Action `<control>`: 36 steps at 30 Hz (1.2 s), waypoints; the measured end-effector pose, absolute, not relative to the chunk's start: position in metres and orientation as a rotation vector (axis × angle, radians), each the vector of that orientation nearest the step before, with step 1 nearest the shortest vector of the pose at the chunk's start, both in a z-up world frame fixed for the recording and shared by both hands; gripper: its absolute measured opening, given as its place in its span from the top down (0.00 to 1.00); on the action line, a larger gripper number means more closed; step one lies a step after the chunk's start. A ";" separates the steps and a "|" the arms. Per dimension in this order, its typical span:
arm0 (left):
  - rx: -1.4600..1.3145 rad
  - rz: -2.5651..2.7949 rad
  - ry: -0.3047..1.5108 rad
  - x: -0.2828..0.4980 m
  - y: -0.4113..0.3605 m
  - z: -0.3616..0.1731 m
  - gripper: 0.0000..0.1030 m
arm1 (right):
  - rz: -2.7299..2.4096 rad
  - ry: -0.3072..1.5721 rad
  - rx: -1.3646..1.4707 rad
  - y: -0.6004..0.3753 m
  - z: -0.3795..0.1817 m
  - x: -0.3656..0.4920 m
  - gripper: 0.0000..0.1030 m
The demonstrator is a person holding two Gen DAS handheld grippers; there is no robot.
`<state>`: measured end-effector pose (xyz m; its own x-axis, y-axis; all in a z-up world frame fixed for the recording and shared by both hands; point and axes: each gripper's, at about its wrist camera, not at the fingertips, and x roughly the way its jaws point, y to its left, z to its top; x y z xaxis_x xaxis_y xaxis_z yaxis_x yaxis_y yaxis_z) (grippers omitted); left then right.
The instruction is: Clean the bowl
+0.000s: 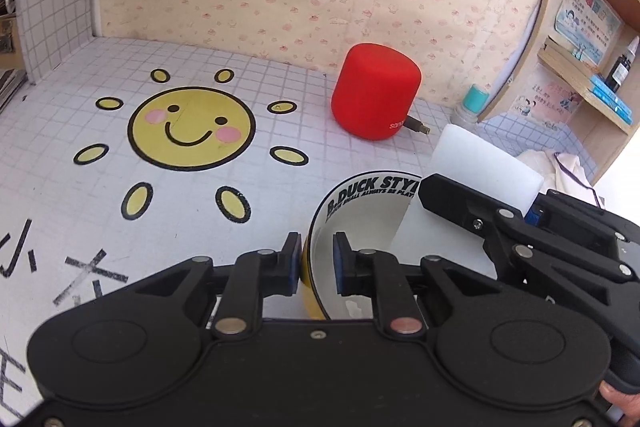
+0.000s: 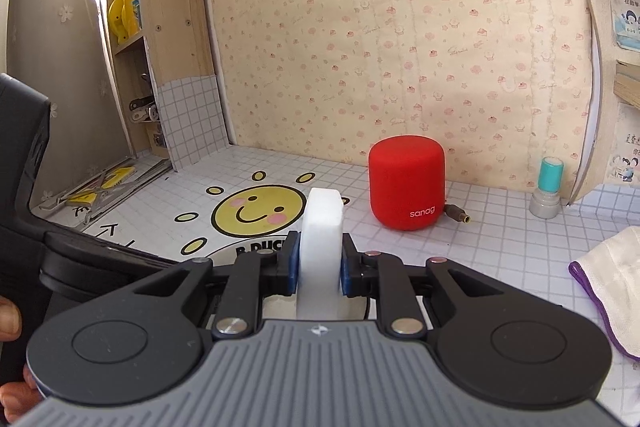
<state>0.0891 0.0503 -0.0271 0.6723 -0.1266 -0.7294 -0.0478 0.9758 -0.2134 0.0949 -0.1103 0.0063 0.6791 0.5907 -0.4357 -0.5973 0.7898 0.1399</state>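
Observation:
The bowl [image 1: 360, 219] is yellow outside and white inside, with black lettering around its rim. My left gripper [image 1: 317, 261] is shut on the bowl's near wall, one pad outside and one inside. In the left wrist view the right gripper [image 1: 472, 203] comes in from the right, holding a white sponge block [image 1: 480, 163] over the bowl. In the right wrist view my right gripper [image 2: 320, 267] is shut on the white sponge [image 2: 322, 239], which stands upright between the blue pads. Only a sliver of the bowl's rim [image 2: 256, 249] shows below the sponge there.
A red cylindrical speaker [image 1: 374, 97] with a cable plug stands near the papered back wall. A teal-capped stamp [image 2: 548, 193] and wooden shelves [image 1: 592, 39] are at the right. A white cloth with purple edging [image 2: 608, 287] lies at the right. A sun drawing [image 1: 191, 129] marks the gridded tabletop.

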 end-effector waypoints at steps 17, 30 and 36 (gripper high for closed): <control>-0.150 -0.181 0.829 0.111 0.073 -0.027 0.42 | 0.677 0.502 -0.021 -0.110 0.004 0.097 0.79; -0.123 -0.309 0.827 0.111 0.067 -0.031 0.86 | 0.679 0.520 -0.009 -0.114 0.007 0.099 0.78; -0.236 -0.098 0.839 0.088 0.056 -0.029 0.88 | 0.668 0.510 -0.035 -0.110 0.007 0.094 0.78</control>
